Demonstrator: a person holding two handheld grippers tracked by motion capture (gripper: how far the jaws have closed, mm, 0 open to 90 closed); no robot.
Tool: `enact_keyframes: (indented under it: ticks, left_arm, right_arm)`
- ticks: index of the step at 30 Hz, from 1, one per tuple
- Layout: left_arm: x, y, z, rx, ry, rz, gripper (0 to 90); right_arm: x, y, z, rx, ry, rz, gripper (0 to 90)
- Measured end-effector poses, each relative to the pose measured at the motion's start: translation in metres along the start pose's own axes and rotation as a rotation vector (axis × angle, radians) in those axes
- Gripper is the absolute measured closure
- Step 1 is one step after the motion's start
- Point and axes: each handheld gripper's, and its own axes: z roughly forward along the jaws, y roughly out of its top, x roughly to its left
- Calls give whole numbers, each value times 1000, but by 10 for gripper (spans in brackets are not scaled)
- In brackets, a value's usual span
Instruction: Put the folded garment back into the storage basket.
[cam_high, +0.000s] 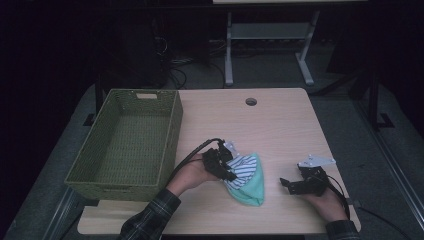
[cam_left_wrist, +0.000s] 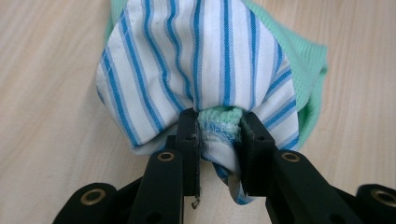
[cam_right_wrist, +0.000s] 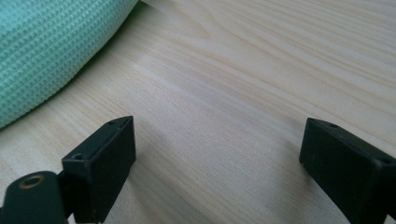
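A bundle of cloth, blue-and-white striped fabric (cam_high: 243, 166) (cam_left_wrist: 196, 56) wrapped with mint green knit (cam_high: 255, 187) (cam_left_wrist: 308, 70) (cam_right_wrist: 42, 51), lies on the wooden table (cam_high: 280, 125) near its front middle. My left gripper (cam_high: 226, 167) (cam_left_wrist: 219, 135) reaches it from the left and is shut on a bunched fold of the striped and green cloth. My right gripper (cam_high: 286, 184) (cam_right_wrist: 217, 149) rests low on the table to the right of the bundle. Its jaws stand wide open over bare wood, with the green knit off to their upper left.
A green woven basket (cam_high: 172, 135) stands on the table's left side, its inside bare. A round cable hole (cam_high: 251, 102) sits near the far edge. Beyond the table are dark floor and a metal stand (cam_high: 230, 50).
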Motion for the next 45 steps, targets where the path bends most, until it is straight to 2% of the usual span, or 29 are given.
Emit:
enact_keyframes:
  ticks: [13, 22, 28, 35, 42, 45]
  left_arm:
    - [-5, 11, -33, -59, 21, 18, 725]
    - [-5, 22, -54, -75, 24, 34, 725]
    - [-6, 27, -74, -103, 32, 7, 725]
    - [-4, 30, -98, -127, 41, 4, 724]
    - [2, 25, -119, -136, 60, -12, 723]
    - [5, 22, -127, -143, 67, -25, 723]
  right_arm:
    - [0, 0, 0, 0, 0, 1, 104]
    - [1, 0, 0, 3, 0, 7, 104]
    - [1, 0, 0, 3, -1, 8, 104]
    - [0, 0, 0, 3, 0, 5, 104]
    - [1, 0, 0, 4, -1, 8, 102]
    - [0, 0, 0, 8, -7, 11, 68]
